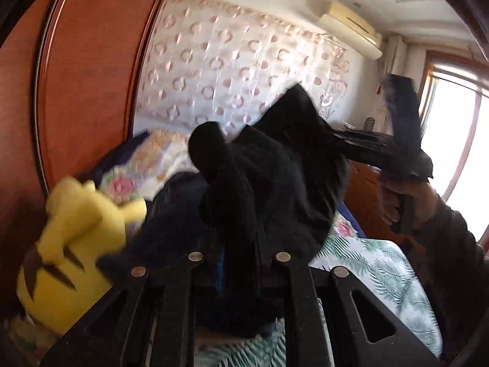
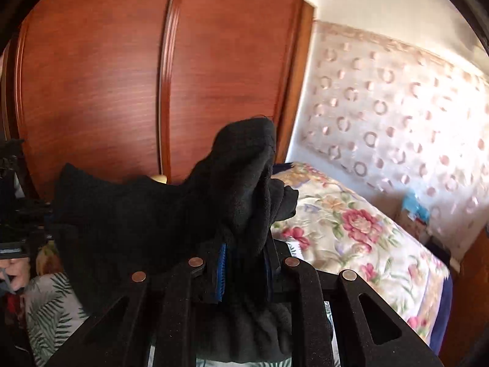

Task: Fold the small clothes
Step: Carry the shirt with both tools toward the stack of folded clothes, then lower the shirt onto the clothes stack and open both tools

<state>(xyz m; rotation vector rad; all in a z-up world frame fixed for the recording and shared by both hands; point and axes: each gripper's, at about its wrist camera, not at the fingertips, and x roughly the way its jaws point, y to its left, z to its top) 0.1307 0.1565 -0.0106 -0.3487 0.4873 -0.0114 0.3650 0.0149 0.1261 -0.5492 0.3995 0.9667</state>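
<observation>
Black knit garment (image 1: 275, 183) hangs in the air above the bed (image 1: 382, 269), stretched between the two grippers, each of which has its jaws drawn narrow and clamped on a bunch of the fabric. In the left wrist view, the left gripper (image 1: 241, 263) pinches one end of the cloth between its fingers, and the fabric rises straight up from the jaws in a dark, lumpy mound that fills the middle of the picture, then runs off to the right, where it reaches the right gripper (image 1: 406, 165), held by a hand (image 1: 400, 205) in a dark sleeve. In the right wrist view, the right gripper (image 2: 244, 269) grips the other end of the garment (image 2: 171, 208); the cloth bulges up over the fingers and also sags below them, and a broad flap spreads to the left toward the left gripper (image 2: 18, 214) at the picture's edge. A yellow plush toy (image 1: 73, 244) lies on the bed just to the left of the left gripper, below the garment. Behind stands a reddish wooden wardrobe (image 2: 122, 76), and a floral quilt (image 2: 351, 229) covers the far part of the bed.
</observation>
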